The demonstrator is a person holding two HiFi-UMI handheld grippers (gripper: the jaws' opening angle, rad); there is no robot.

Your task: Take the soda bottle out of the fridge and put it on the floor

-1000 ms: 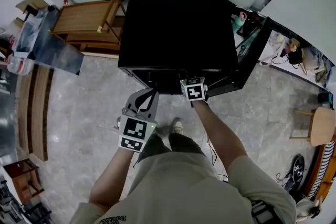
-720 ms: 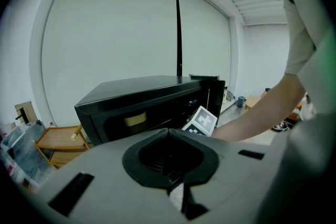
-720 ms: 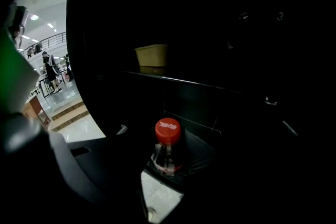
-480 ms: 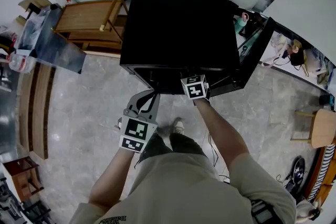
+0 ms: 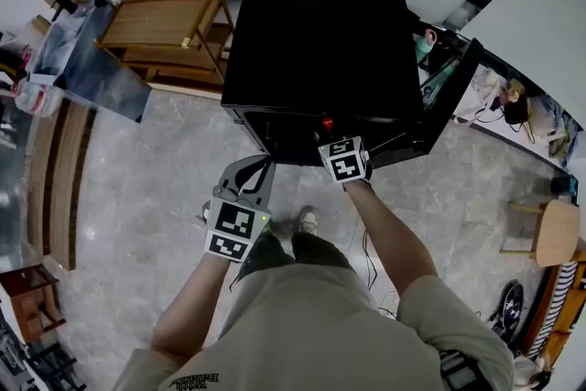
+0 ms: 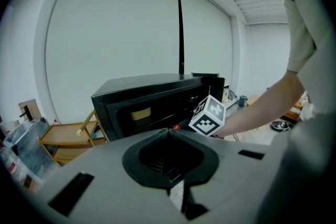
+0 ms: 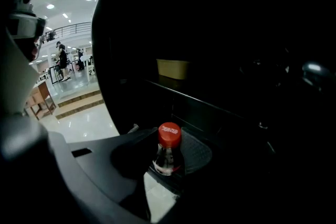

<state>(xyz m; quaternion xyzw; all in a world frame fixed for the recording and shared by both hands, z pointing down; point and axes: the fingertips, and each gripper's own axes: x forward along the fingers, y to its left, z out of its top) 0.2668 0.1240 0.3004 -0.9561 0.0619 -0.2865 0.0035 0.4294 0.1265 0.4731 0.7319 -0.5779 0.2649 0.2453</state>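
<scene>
The black fridge (image 5: 316, 41) stands open, its door (image 5: 449, 96) swung out to the right. In the right gripper view the soda bottle (image 7: 168, 153), dark with a red cap, stands upright between the jaws of my right gripper (image 7: 169, 160). Those jaws have just been closing, and their pads now press on it. The red cap (image 5: 327, 123) shows at the fridge's opening in the head view, just ahead of my right gripper (image 5: 330, 135). My left gripper (image 5: 259, 166) hangs shut and holds nothing in front of the fridge, lower left of the opening; its tips meet (image 6: 169, 131).
A wooden rack (image 5: 165, 37) stands left of the fridge, a glass-topped table (image 5: 82, 59) further left. A wooden stool (image 5: 558, 229) is at the right. Grey marble floor (image 5: 156, 160) lies before the fridge. My shoe (image 5: 309, 220) is below the grippers.
The bottle's red cap has come into sight at the fridge's opening in the head view. My right gripper has drawn slightly back and up with it. The left gripper has stayed put.
</scene>
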